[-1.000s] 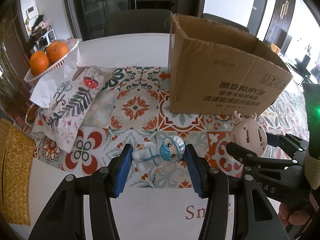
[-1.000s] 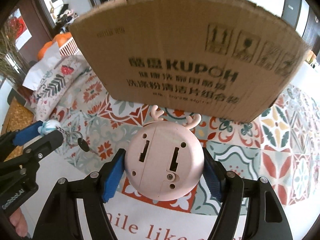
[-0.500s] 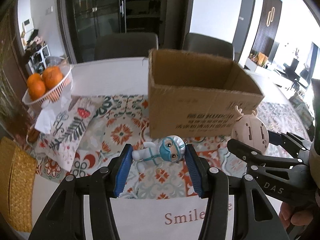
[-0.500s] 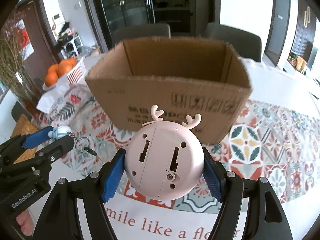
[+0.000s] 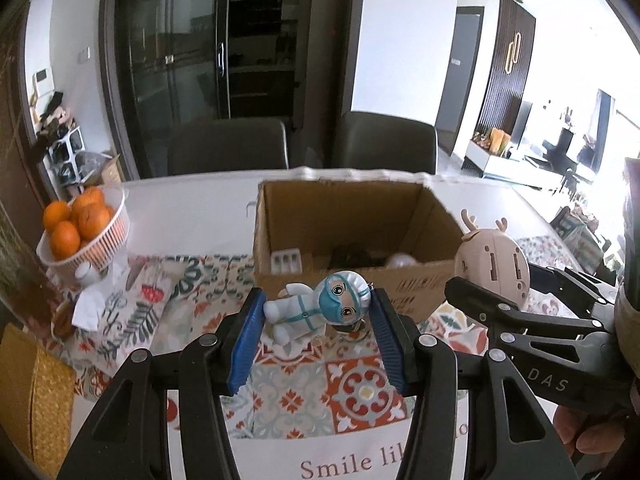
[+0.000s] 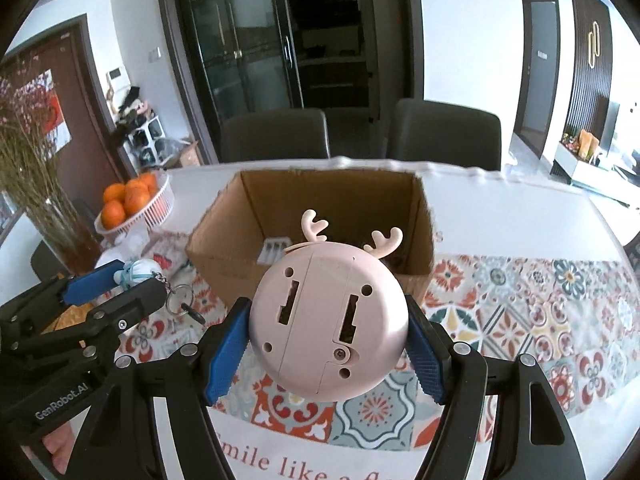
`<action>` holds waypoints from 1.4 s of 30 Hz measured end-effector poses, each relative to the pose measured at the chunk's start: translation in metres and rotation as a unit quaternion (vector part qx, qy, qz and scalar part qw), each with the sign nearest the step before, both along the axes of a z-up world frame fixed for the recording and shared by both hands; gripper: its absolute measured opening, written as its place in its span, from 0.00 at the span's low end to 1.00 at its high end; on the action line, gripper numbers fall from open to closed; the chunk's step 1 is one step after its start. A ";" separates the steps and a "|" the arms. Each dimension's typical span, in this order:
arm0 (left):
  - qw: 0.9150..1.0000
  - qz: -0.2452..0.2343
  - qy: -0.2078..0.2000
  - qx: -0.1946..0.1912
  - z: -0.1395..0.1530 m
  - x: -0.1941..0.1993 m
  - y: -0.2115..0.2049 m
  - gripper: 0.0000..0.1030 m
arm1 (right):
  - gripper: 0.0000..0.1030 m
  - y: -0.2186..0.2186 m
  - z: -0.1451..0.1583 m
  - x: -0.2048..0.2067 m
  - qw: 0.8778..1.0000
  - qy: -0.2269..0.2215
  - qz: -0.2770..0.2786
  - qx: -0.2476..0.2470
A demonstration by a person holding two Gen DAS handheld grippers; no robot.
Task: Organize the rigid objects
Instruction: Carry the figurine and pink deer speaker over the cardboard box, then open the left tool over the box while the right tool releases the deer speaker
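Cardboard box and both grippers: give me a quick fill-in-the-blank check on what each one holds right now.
1. The left gripper is shut on a small ____ figure keychain in white and blue.
2. The right gripper is shut on a round pink gadget topped with two ____.
3. The cardboard box stands with its top ____.
4. The white basket holds ____.

Missing words: doll; antlers; open; oranges

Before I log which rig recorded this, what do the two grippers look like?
Both are black plastic scissor-style frames with silver rivets and blue ribbed pads. The left gripper carries white "GenRobot.AI" lettering, seen from the right wrist; the right gripper shows "DAS" in the left view. No cables or sleeves show.
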State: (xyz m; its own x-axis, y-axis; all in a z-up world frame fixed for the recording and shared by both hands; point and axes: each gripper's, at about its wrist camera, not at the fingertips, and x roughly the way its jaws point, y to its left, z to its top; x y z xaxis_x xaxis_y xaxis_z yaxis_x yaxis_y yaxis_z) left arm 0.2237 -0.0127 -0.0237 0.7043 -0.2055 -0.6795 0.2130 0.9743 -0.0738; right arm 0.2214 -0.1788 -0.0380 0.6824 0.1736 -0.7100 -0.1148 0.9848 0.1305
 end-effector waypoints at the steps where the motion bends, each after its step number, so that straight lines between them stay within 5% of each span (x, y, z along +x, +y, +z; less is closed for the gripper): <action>1: 1.000 -0.002 -0.003 -0.001 0.003 0.002 -0.001 0.50 | 0.71 -0.001 0.003 0.001 1.000 -0.004 -0.001 0.000; 17: 1.000 -0.014 -0.014 0.002 0.033 0.057 -0.015 0.50 | 0.71 -0.004 0.035 0.047 1.000 -0.026 -0.001 -0.004; 37: 0.994 0.003 0.110 0.001 -0.003 0.125 -0.023 0.51 | 0.71 -0.015 0.003 0.114 0.998 0.069 0.006 0.005; 42: 0.993 0.015 0.117 0.006 -0.009 0.127 -0.020 0.60 | 0.75 -0.018 -0.007 0.119 0.996 0.089 -0.012 0.001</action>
